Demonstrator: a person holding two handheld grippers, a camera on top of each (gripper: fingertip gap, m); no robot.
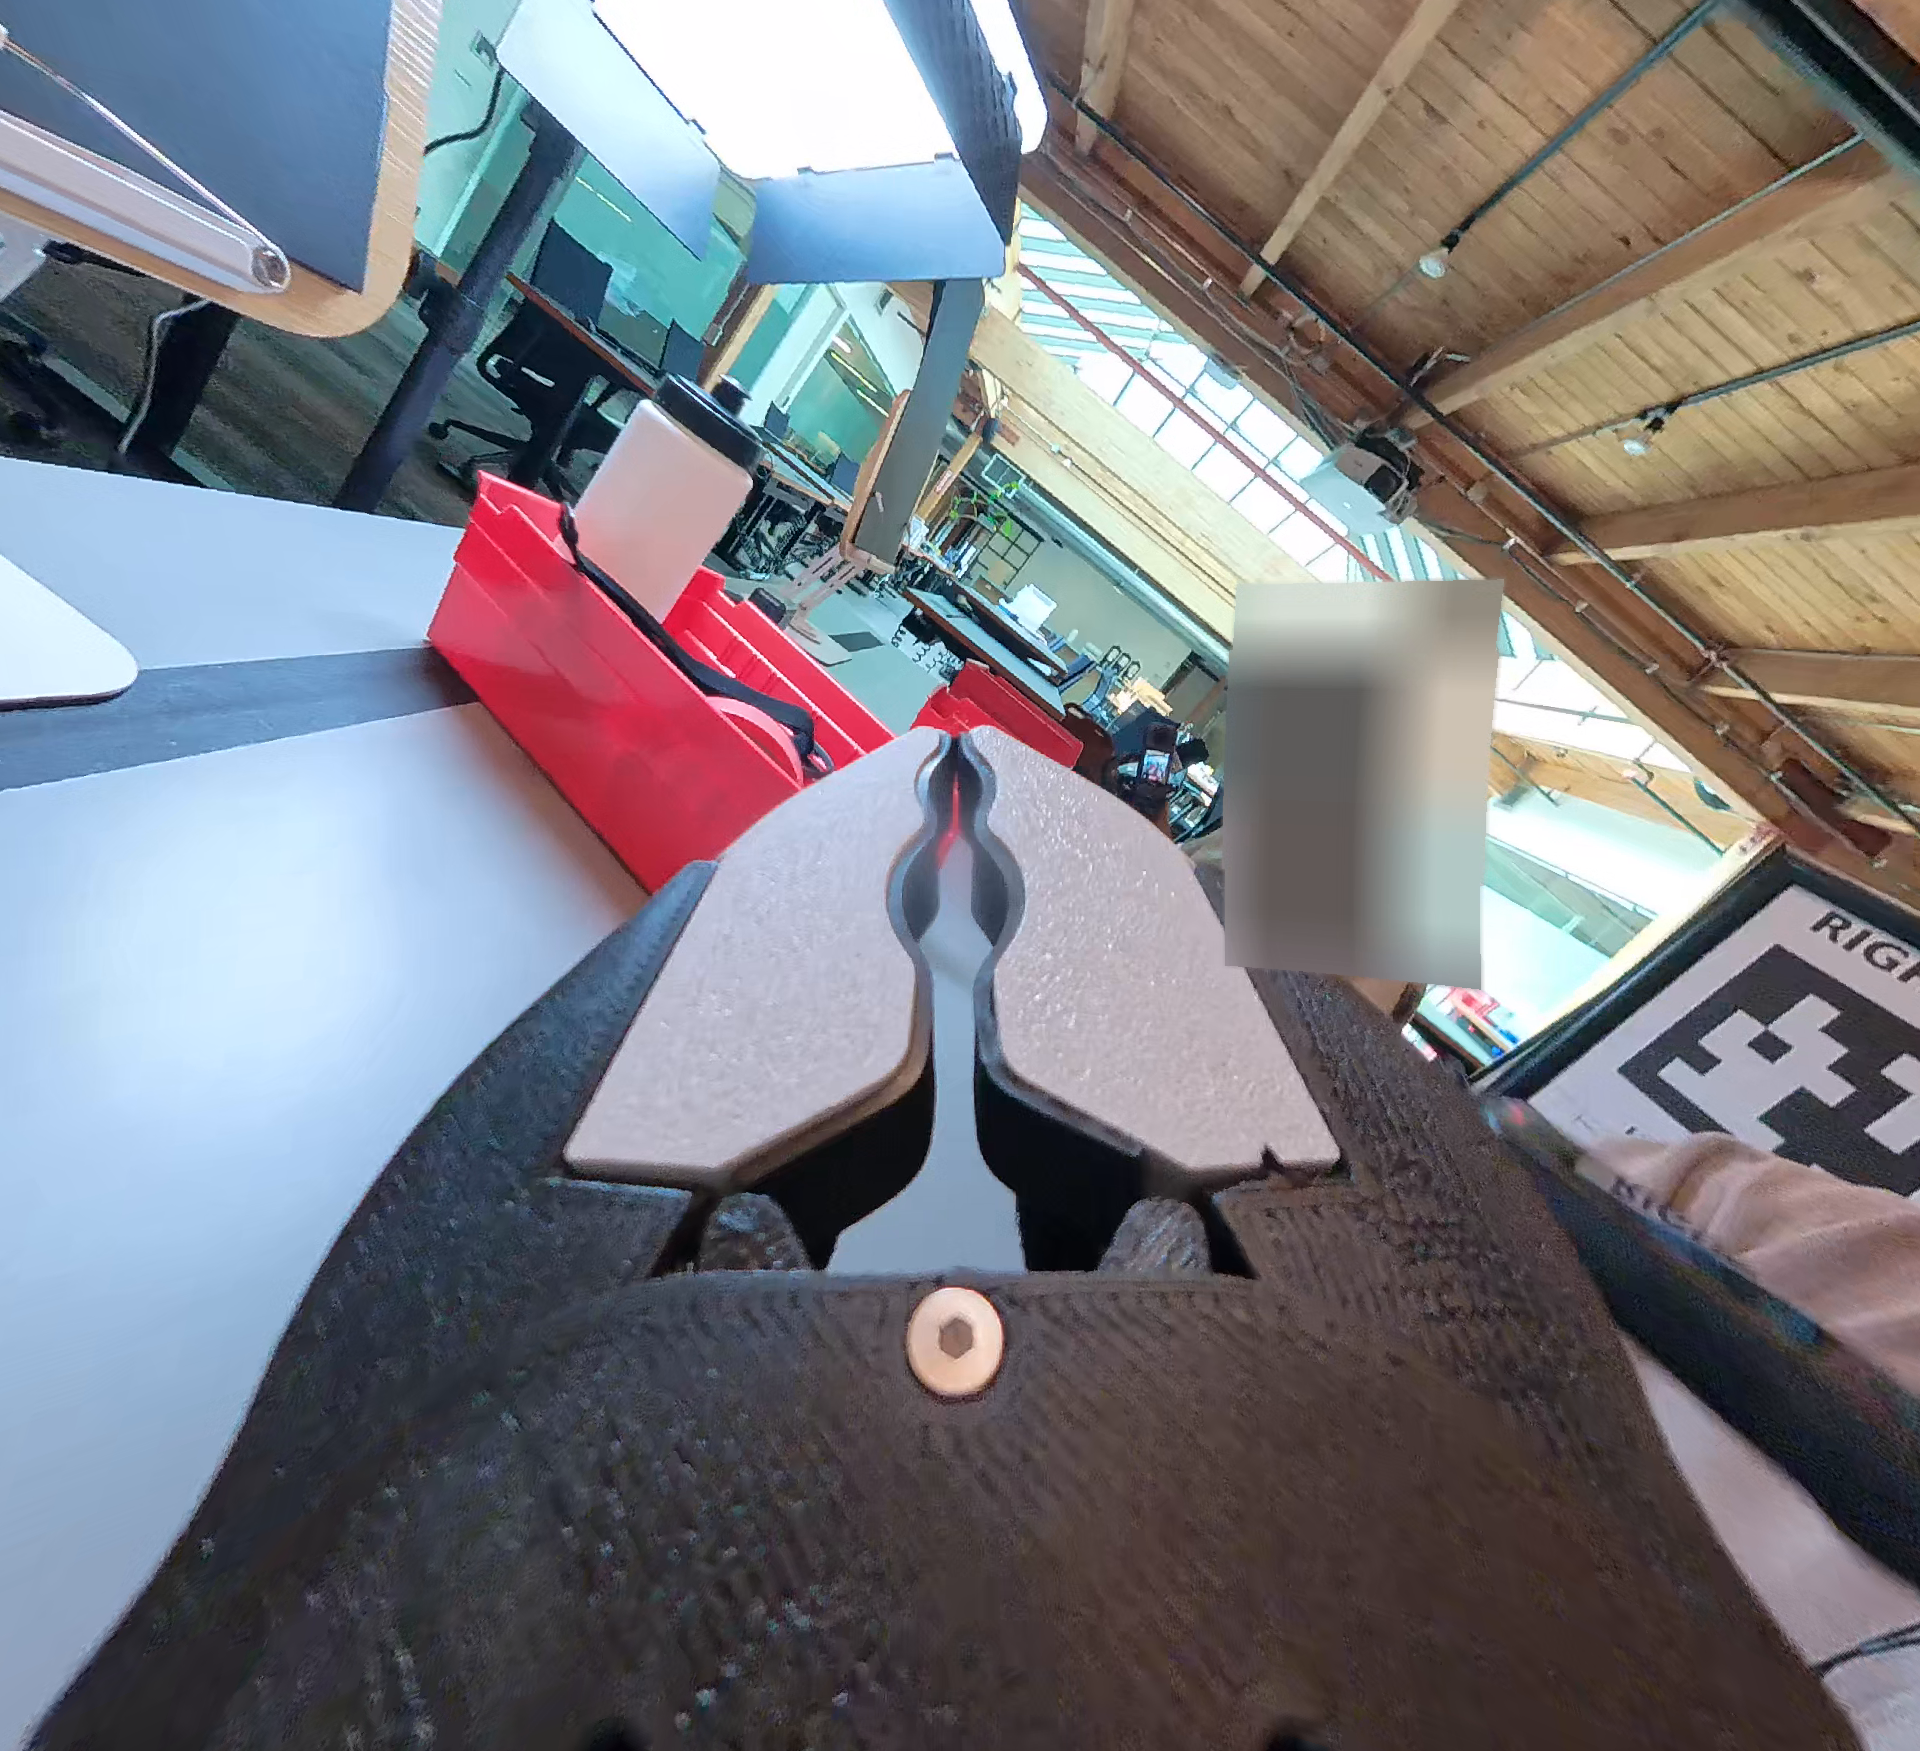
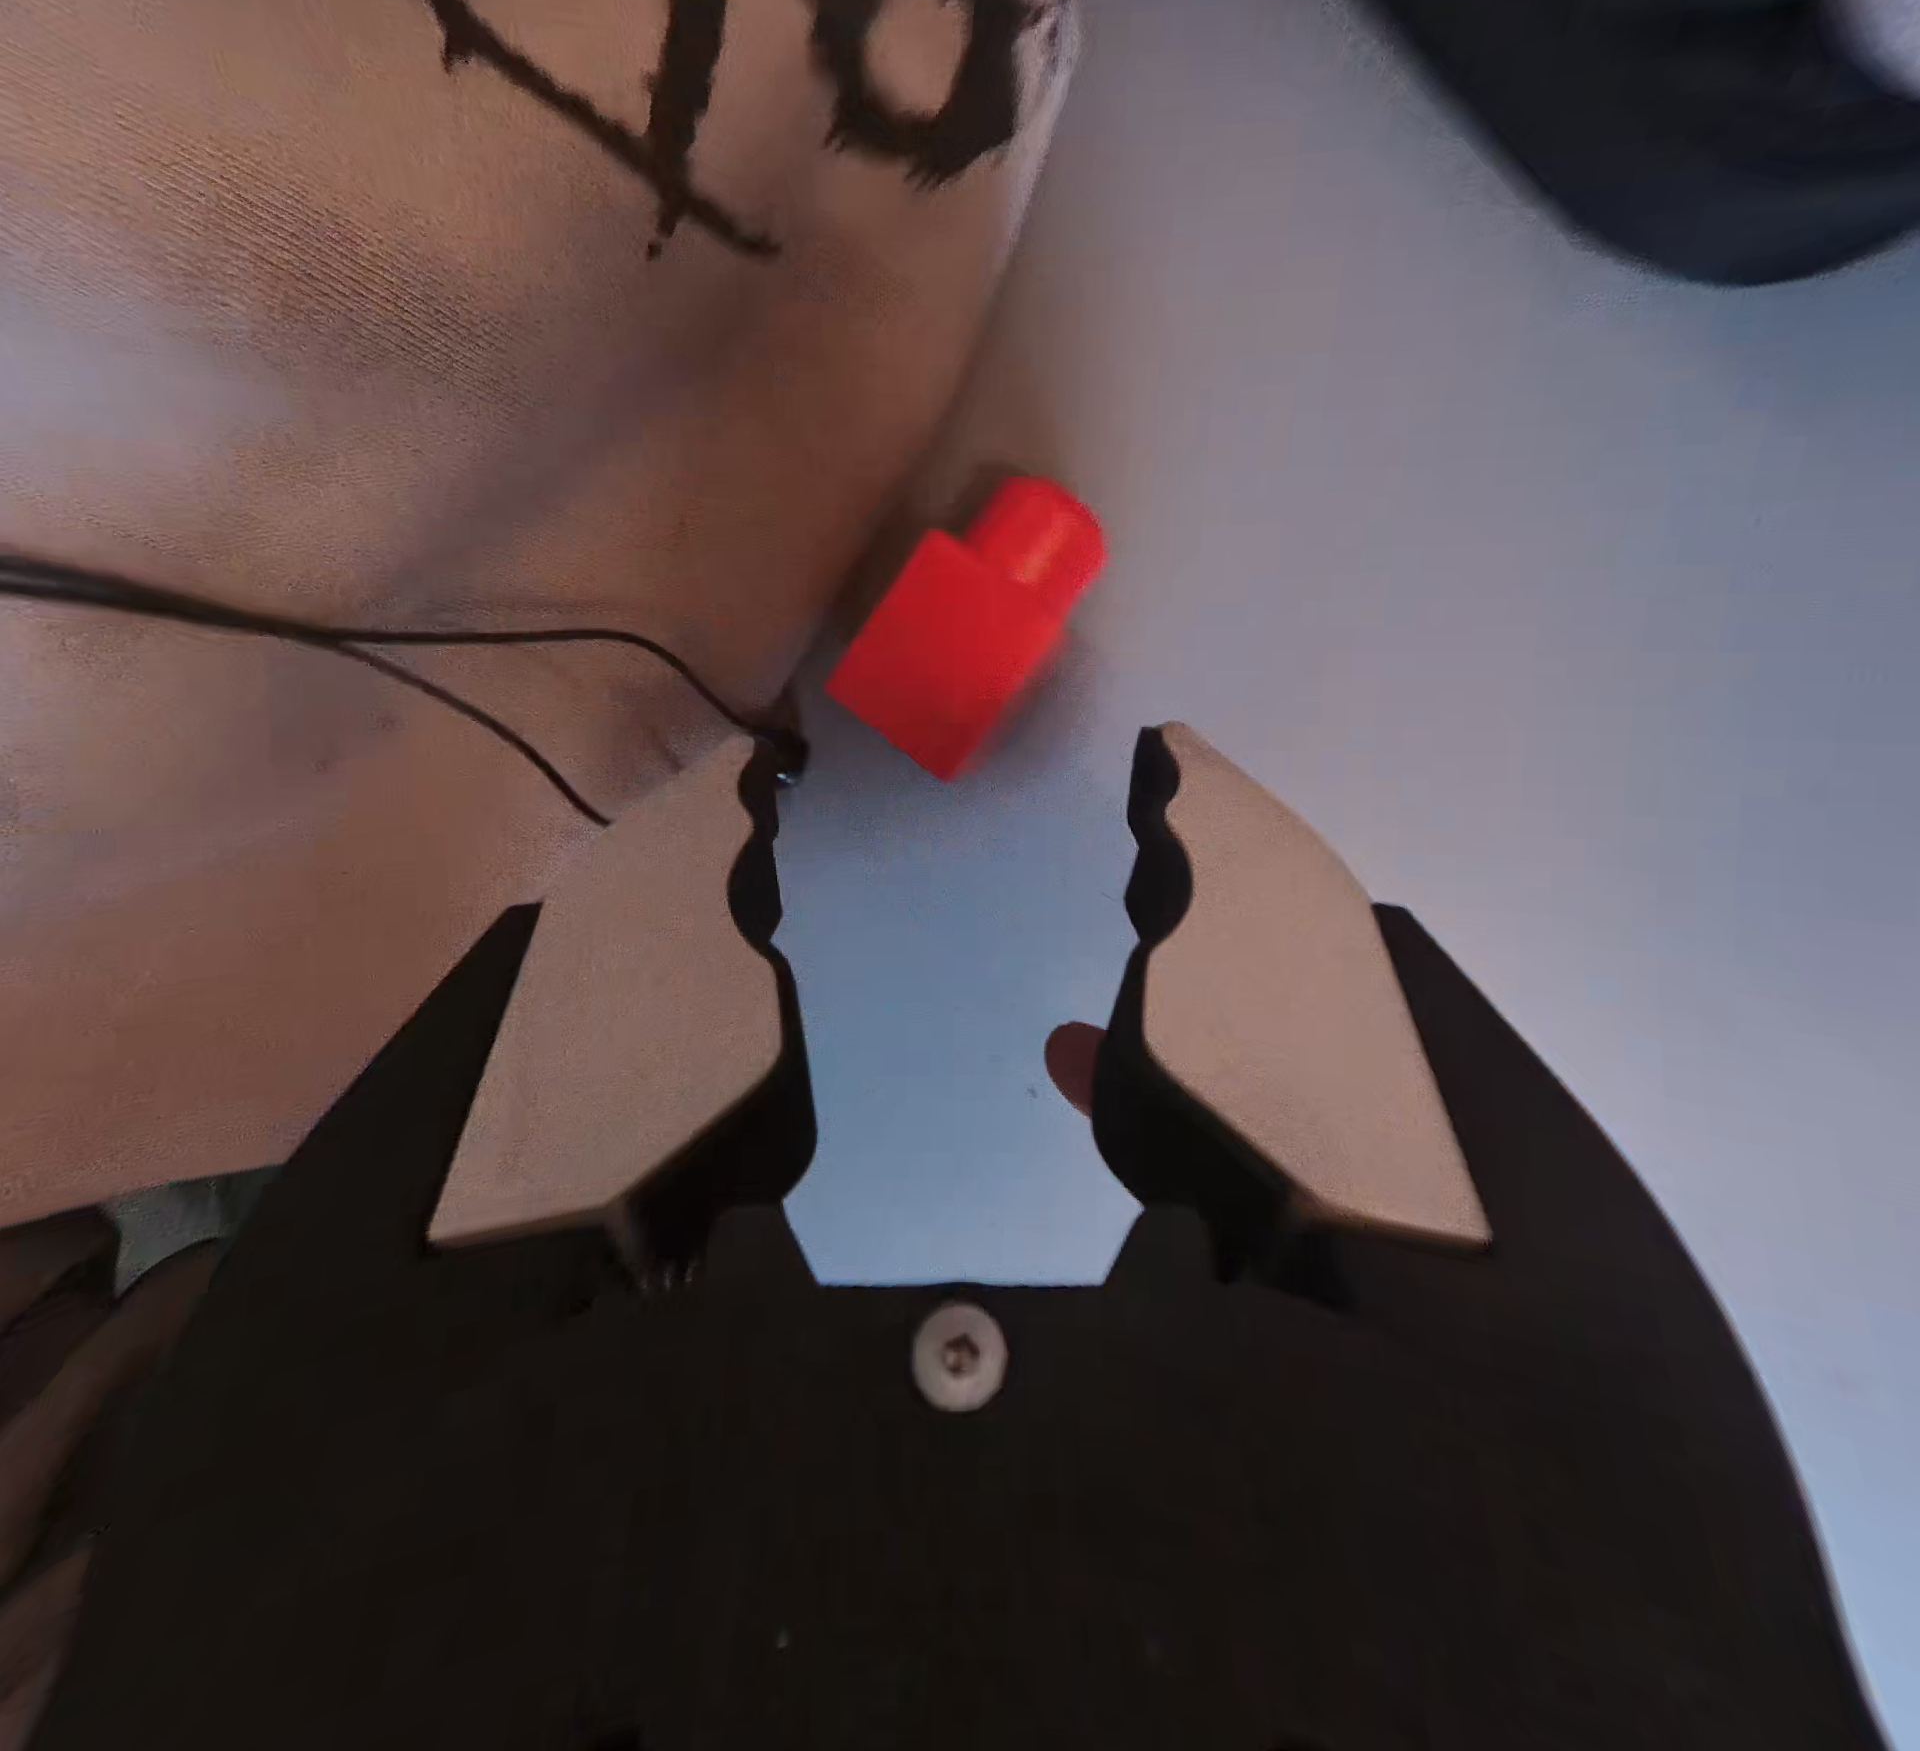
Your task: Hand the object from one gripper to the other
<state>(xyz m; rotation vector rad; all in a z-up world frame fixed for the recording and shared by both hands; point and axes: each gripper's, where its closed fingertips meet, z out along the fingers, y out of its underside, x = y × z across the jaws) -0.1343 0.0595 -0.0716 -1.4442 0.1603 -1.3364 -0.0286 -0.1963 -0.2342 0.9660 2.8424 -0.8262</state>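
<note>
The right gripper [image 2: 951, 745] points down at the pale counter [image 2: 1455, 662] with its jaws spread apart and nothing between them. Just beyond its fingertips, slightly toward the left finger, lies the object, a small red block [image 2: 951, 636] with a narrower stub at its far end. The block rests on the counter on its side and touches neither finger. Beside the block, a person's beige garment [image 2: 416, 402] with dark printed marks fills the left of the right wrist view, and a thin black cord [image 2: 499, 636] runs across the fabric to the tip of the left finger. A blurred dark shape [image 2: 1662, 91] sits at the upper right corner.

The left gripper [image 1: 954, 745] is raised and tilted, its jaws brought together at the tips so that only a narrow wavy slit remains; it holds nothing. Ahead of it a red bin [image 1: 623, 714] stands on the counter [image 1: 260, 922], carrying a white bottle with a black cap [image 1: 665, 496] and a black strap [image 1: 707, 662]. A dark band [image 1: 208, 704] crosses the counter toward the bin. To the right, a beige sleeve [image 1: 1787, 1213] and a black-and-white marker panel [image 1: 1766, 1047] appear. A bright light panel [image 1: 790, 8] and a wooden ceiling [image 1: 1455, 91] lie above.
</note>
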